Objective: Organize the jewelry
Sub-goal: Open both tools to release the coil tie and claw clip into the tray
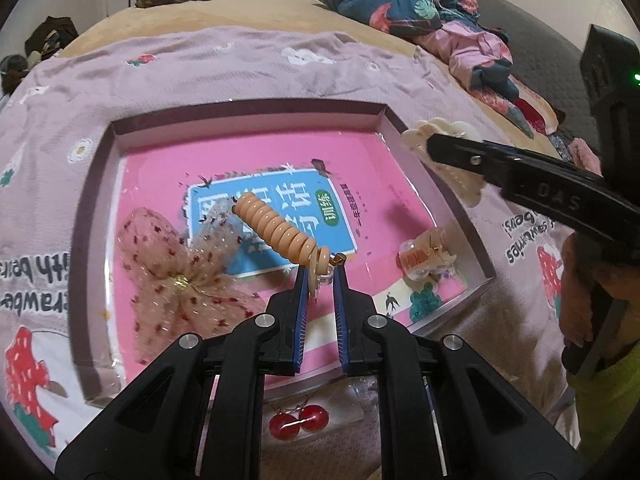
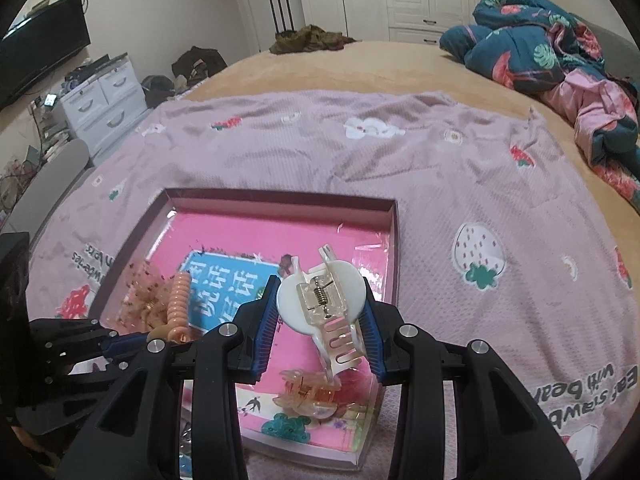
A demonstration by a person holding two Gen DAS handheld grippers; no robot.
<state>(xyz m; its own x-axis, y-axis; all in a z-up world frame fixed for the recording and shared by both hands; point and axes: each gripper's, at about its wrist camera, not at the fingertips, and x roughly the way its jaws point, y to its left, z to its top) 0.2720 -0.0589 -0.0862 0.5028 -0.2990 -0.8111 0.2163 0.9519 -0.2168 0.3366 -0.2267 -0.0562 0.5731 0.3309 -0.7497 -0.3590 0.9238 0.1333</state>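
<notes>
Left claw nearly closed, pinching one end of a peach spiral hair tie that sticks out stiffly over the shallow tray. Right claw partly open but gripping a white hair clip by its round sides, teeth pointing down toward the near right corner of the tray. Both held above the tray, not touching its floor. Inside the tray, a pink book with a blue label as lining. On its left part, a beige mesh bow with red dots and a small gold knot. In the near right corner, an orange transparent hair clip, lying just below the white one; contact between the two cannot be told. Near the tray, outside its near edge, a pair of red round earrings in a clear packet, seen between the left claw's arms. Tray resting on a lilac blanket with strawberry prints, spread over a bed. At the far right of the bed, a crumpled dark blue quilt with flowers.
</notes>
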